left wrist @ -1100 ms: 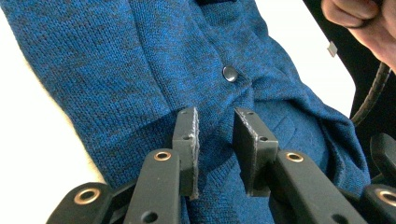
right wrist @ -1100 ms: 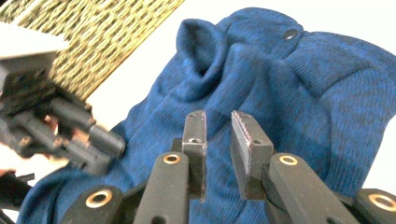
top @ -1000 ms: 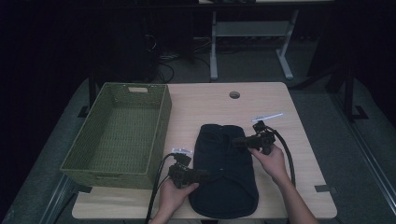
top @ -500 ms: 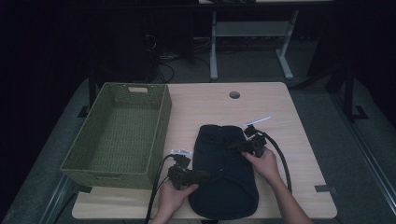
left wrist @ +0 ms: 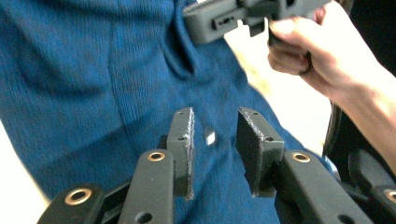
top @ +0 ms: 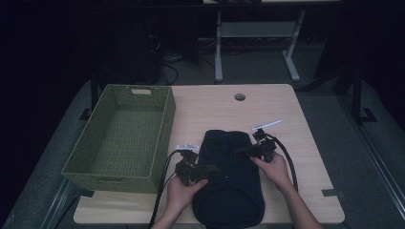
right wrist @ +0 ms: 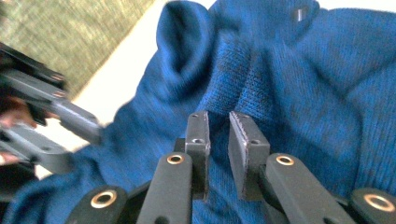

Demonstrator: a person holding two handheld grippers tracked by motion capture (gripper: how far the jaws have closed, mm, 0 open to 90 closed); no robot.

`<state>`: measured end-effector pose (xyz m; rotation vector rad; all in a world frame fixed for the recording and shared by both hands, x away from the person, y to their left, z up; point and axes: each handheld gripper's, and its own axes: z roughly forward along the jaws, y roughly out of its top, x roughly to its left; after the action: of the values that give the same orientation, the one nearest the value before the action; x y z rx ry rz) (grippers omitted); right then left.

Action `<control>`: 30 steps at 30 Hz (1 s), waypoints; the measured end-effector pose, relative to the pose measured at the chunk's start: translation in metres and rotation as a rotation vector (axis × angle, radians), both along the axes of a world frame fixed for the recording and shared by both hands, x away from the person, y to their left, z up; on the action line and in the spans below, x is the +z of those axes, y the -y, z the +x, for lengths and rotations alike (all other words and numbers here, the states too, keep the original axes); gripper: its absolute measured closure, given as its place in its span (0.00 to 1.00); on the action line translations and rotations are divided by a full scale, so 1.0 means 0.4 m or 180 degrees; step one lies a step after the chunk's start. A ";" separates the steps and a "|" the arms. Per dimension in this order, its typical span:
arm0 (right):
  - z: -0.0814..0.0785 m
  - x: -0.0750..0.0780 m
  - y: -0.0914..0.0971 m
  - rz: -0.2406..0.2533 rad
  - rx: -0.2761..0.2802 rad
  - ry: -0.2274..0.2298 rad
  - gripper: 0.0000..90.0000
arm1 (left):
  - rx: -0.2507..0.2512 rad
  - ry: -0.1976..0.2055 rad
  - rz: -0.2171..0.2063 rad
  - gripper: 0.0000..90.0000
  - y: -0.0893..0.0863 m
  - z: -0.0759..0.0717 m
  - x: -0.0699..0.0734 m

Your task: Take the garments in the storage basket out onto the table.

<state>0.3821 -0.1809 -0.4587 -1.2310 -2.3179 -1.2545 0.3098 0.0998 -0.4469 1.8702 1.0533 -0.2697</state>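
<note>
A blue knitted garment (top: 231, 179) is spread on the near middle of the counter (top: 286, 109), right of a green basket (top: 122, 136). The left gripper (left wrist: 215, 140) is held over its left edge, jaws apart and just opened further, no cloth pinched. The right gripper (right wrist: 218, 140) is set at the garment's far right; its jaws stand nearly together, with a narrow gap and no fold seen between them.

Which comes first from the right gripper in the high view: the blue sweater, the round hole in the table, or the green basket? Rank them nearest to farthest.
From the right gripper:
1. Blue sweater, directly under it at the table's near edge.
2. Round hole, straight beyond it toward the far edge.
3. Green basket, off on the left side.
</note>
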 end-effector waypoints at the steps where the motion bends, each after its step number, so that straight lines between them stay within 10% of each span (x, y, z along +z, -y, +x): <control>1: 0.003 0.006 0.000 0.0046 -0.0027 0.0037 0.86 | 0.0000 0.0000 0.0000 0.74 0.000 0.000 0.000; 16: 0.064 -0.019 -0.060 -0.0066 -0.0209 -0.0130 0.87 | 0.0305 -0.0001 -0.0036 0.74 -0.009 0.068 -0.012; 30: -0.002 0.018 -0.009 -0.0054 -0.0073 0.0014 0.85 | 0.0504 -0.0095 -0.0077 0.74 0.002 0.127 -0.048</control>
<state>0.3813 -0.1772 -0.4517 -1.2648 -2.3285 -1.2486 0.3607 0.0988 -0.4663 1.7550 1.2063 -0.2173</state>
